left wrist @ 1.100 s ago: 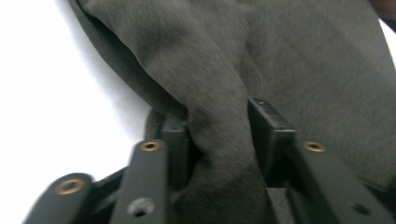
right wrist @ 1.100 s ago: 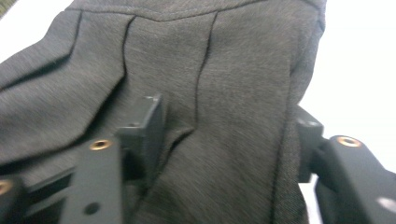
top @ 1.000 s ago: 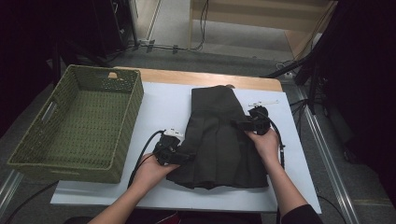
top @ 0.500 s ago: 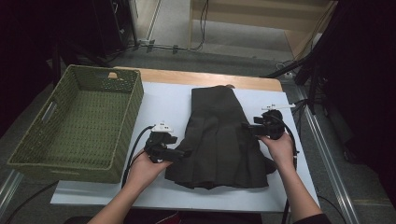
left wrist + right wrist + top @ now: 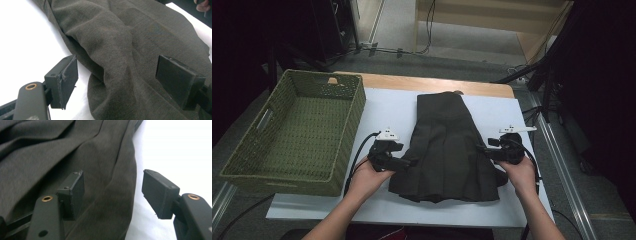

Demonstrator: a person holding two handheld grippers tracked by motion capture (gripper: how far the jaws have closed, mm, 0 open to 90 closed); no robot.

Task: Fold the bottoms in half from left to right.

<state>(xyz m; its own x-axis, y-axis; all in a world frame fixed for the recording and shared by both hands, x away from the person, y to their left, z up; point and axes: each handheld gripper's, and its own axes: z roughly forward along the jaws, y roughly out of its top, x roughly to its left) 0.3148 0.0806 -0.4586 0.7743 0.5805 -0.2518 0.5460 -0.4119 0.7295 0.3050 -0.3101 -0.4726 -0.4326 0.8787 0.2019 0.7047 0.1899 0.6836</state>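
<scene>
A dark grey pleated skirt (image 5: 447, 145) lies flat on the white table cover (image 5: 384, 107), waist away from me. My left gripper (image 5: 412, 163) points at its left edge. Its jaws have just been opening and now stand open around a fold of the skirt (image 5: 120, 50), with the pads (image 5: 68, 80) clear of the cloth. My right gripper (image 5: 482, 148) points at the right edge. Its jaws have closed a little but are open, with the skirt's edge (image 5: 110, 165) between them and the pads (image 5: 157, 191) apart from it.
A green woven basket (image 5: 354, 125) stands at the table's left, nothing in it. Black cables trail from both grippers toward me. The table's wooden back edge (image 5: 482, 89) shows behind the skirt, and a metal rail (image 5: 562, 165) runs along the right side.
My right gripper has moved off the skirt's upper right part, outward and toward me, to its right edge. The left gripper has let go of the cloth and stayed near the left edge.
</scene>
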